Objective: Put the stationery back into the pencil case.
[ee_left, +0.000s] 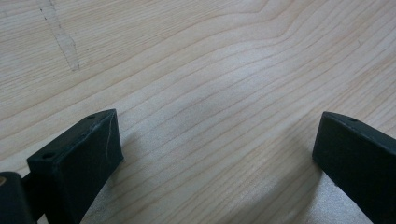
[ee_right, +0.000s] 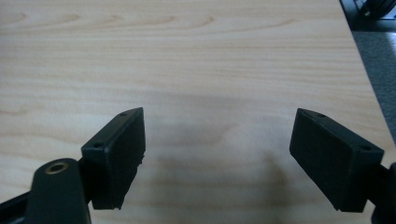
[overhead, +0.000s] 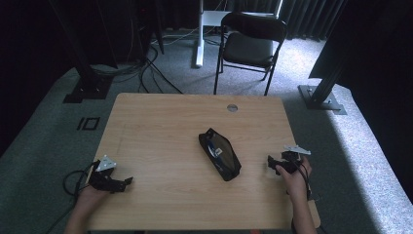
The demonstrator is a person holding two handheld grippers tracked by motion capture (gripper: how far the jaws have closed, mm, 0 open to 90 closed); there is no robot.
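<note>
Grey carpet and dark curtains all round, with a black folding metal chair (overhead: 251, 41) behind the pale wood-grain bench (overhead: 160, 126). Going left to right from the high view: my left gripper (overhead: 114, 183) sits at the near-left edge of the bench, grey three-cornered plate on top, cable trailing off the edge to the carpet. Its own view has both black jaws set wide apart, nothing but bare bench (ee_left: 201, 93) between them. Mid-bench, slightly right of centre: the black soft zip pouch (overhead: 219, 154), lying flat and on a diagonal, its top face looks open, with something pale and something blue inside; can't make out the contents. It's well apart from both grippers, nearer the right one. My right gripper (overhead: 272, 164) is at the near-right edge of the bench, jaws pointing left toward the pouch. Its own view has the jaws wide too, over bare bench (ee_right: 210, 70), gripping nothing.
</note>
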